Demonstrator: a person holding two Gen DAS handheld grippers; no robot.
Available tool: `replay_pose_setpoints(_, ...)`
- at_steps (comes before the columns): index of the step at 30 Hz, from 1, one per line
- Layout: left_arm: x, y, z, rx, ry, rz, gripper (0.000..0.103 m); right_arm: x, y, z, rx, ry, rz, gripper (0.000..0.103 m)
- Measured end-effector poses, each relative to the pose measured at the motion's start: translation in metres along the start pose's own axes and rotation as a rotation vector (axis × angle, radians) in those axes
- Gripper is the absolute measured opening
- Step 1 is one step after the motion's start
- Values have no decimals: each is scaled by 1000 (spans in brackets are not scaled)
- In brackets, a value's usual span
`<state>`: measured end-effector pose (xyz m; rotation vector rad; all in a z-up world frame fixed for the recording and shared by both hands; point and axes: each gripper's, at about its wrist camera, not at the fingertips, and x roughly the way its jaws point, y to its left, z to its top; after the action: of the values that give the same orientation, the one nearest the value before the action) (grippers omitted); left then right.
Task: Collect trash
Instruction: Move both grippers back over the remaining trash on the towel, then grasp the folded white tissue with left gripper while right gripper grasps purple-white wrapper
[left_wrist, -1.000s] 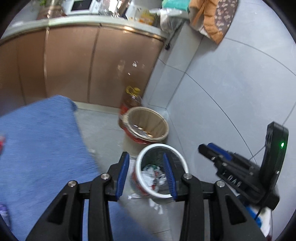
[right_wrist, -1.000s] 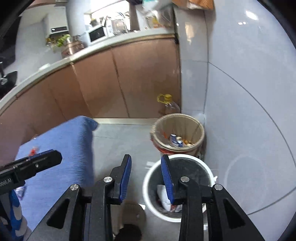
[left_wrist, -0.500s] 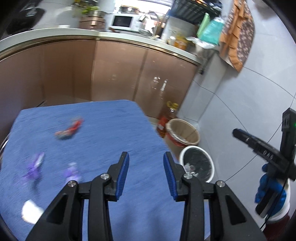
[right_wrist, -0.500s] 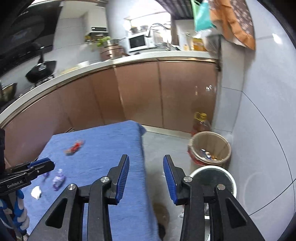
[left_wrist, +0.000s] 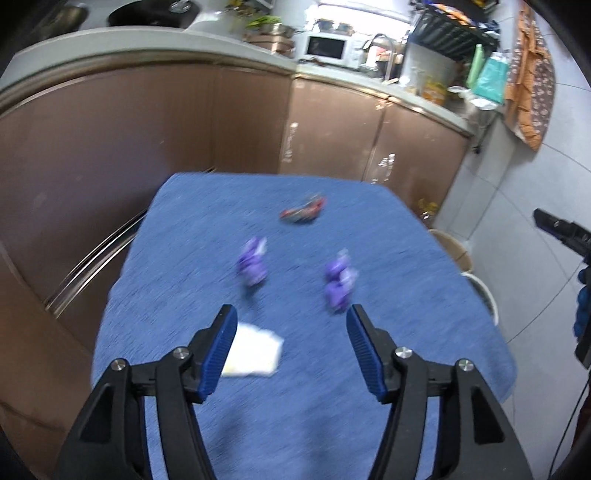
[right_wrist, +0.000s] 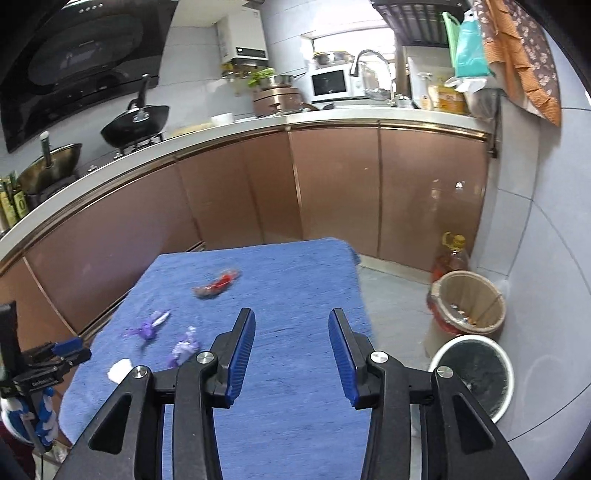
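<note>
Trash lies on a blue cloth-covered table (left_wrist: 406, 295) (right_wrist: 295, 369): a red wrapper (left_wrist: 303, 212) (right_wrist: 216, 284), two purple wrappers (left_wrist: 253, 264) (left_wrist: 340, 282) (right_wrist: 147, 328) (right_wrist: 184, 347), and a white tissue (left_wrist: 253, 354) (right_wrist: 119, 369). My left gripper (left_wrist: 288, 321) hovers over the table's near half, jaws opening wide, nothing between them; the tissue lies just beyond its left finger. My right gripper (right_wrist: 291, 325) hangs over the table's right side, jaws opening, empty. A white bin (right_wrist: 472, 373) and a tan bin (right_wrist: 467, 302) stand on the floor to the right.
Brown kitchen cabinets (right_wrist: 332, 192) run behind the table under a white counter. An oil bottle (right_wrist: 452, 254) stands behind the tan bin. A grey tiled wall (right_wrist: 546, 258) closes the right side. In the left wrist view the right gripper (left_wrist: 561, 232) shows at the right edge.
Both views swung left from the bins to the table. The left gripper's jaws have spread much wider; the right gripper's jaws have widened a little. The trash on the cloth came into view.
</note>
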<state>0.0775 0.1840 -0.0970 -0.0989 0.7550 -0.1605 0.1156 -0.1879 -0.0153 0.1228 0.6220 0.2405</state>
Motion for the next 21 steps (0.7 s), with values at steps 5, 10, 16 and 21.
replay_pose_setpoints(5, 12, 20, -28, -28, 42, 16, 60, 7, 12, -10, 0, 27, 30, 41)
replay_pose_setpoints(10, 37, 25, -44, -42, 83, 22, 60, 20, 23, -17, -11, 57, 46, 43)
replay_pose_setpoints(16, 67, 27, -45, -42, 100, 36, 60, 58, 41, -31, -4, 140, 112, 46)
replay_pose_setpoints(21, 85, 31, -45, -39, 111, 28, 60, 98, 69, -42, -21, 223, 185, 46)
